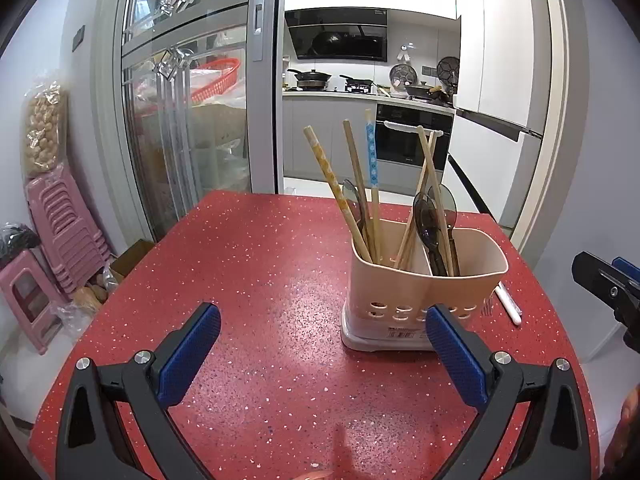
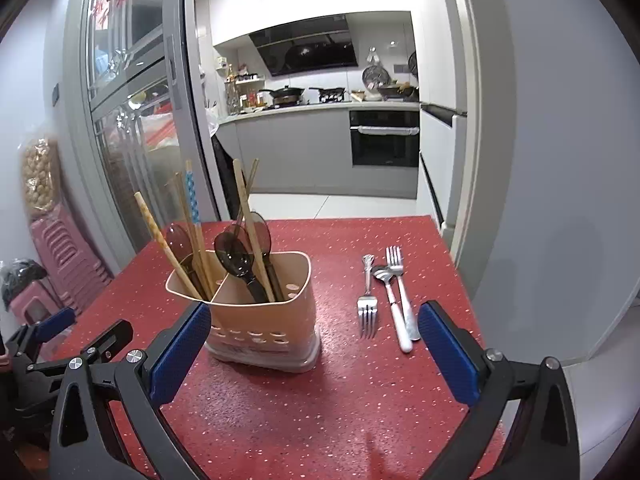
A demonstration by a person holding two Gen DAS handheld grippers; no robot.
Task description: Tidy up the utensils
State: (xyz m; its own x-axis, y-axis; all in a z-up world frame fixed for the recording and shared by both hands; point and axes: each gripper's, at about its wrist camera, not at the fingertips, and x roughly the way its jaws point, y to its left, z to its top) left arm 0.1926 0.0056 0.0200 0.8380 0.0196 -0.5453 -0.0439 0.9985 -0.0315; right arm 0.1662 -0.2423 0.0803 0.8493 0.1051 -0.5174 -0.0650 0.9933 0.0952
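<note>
A beige two-compartment utensil holder (image 1: 420,292) (image 2: 260,320) stands on the red speckled table (image 1: 260,280) (image 2: 340,400). It holds several chopsticks (image 1: 356,184) (image 2: 192,216) and dark plastic spoons (image 1: 430,224) (image 2: 236,260). To its right lie a small fork (image 2: 367,304), a white-handled spoon (image 2: 394,308) and a larger fork (image 2: 402,288), side by side. My left gripper (image 1: 324,332) is open and empty, low over the table before the holder. My right gripper (image 2: 314,332) is open and empty, between holder and loose cutlery.
The table's right edge runs near a grey wall (image 2: 560,200). Pink stools (image 1: 44,264) and bags stand on the floor at left. A glass sliding door (image 1: 184,120) and the kitchen (image 1: 360,80) lie beyond the table's far edge.
</note>
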